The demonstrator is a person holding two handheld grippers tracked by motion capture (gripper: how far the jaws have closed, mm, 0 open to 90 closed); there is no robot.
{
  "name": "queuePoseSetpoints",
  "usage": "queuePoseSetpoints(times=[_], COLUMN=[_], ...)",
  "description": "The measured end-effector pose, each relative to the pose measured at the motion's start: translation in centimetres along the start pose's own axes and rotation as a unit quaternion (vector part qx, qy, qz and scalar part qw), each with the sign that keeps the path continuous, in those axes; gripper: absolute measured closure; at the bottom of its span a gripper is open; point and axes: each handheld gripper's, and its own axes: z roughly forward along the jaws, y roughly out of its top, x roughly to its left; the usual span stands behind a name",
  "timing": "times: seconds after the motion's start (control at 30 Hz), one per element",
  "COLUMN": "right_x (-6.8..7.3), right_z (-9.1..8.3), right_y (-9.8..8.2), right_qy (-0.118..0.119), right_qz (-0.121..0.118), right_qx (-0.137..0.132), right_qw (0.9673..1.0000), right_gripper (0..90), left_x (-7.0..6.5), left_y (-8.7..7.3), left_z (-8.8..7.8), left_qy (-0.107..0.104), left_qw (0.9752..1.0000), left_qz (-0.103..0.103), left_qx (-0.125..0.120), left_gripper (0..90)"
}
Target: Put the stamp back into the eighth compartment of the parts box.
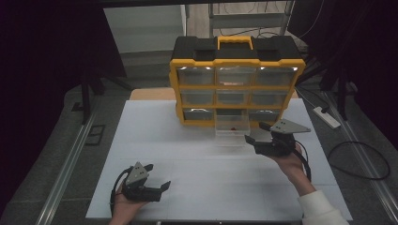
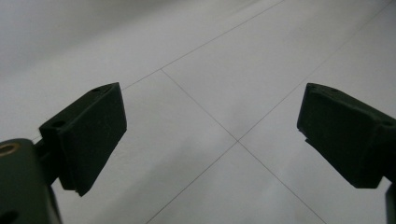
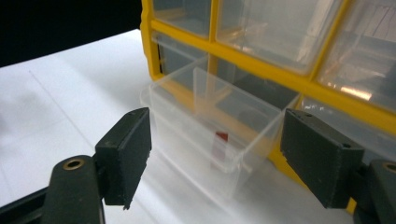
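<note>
Right gripper (image 1: 257,132) gapes empty beside the pulled-out clear drawer (image 1: 231,129), its length pointing toward the person.

A white table (image 1: 155,140), its top crossed by thin seam lines, carries a yellow-and-black drawer cabinet (image 1: 236,79) standing at its far edge. The cabinet's bottom middle clear drawer (image 1: 231,127) is pulled out over the tabletop, with a small red piece (image 3: 221,136) inside.

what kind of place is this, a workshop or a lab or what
Likely a lab or recording setup rather than a home: a white table ringed by dark curtains, a power strip and cables on the floor, and a yellow parts cabinet with clear drawers.
</note>
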Motion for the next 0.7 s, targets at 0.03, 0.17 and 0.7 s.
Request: queuePoseSetpoints(times=[0.03,0.17,0.7], right_x=[0.0,0.3,0.5], right_z=[-0.2,-1.3,-5.2], right_y=[-0.2,-1.1,-5.6], right_qy=[0.0,0.004,-0.005], right_qz=[0.0,0.001,0.02], right_qx=[0.0,-0.003,0.025], right_qw=[1.0,1.0,0.9995], right_gripper=[25.8,25.9,25.8], left_x=[0.0,0.0,0.1], left_y=[0.0,0.0,0.0], left_z=[0.0,0.0,0.0], left_qy=[0.0,0.0,0.002], left_qw=[1.0,1.0,1.0], left_qz=[0.0,0.0,0.001], left_qx=[0.0,0.0,-0.003], left_gripper=[8.2,8.3,8.4])
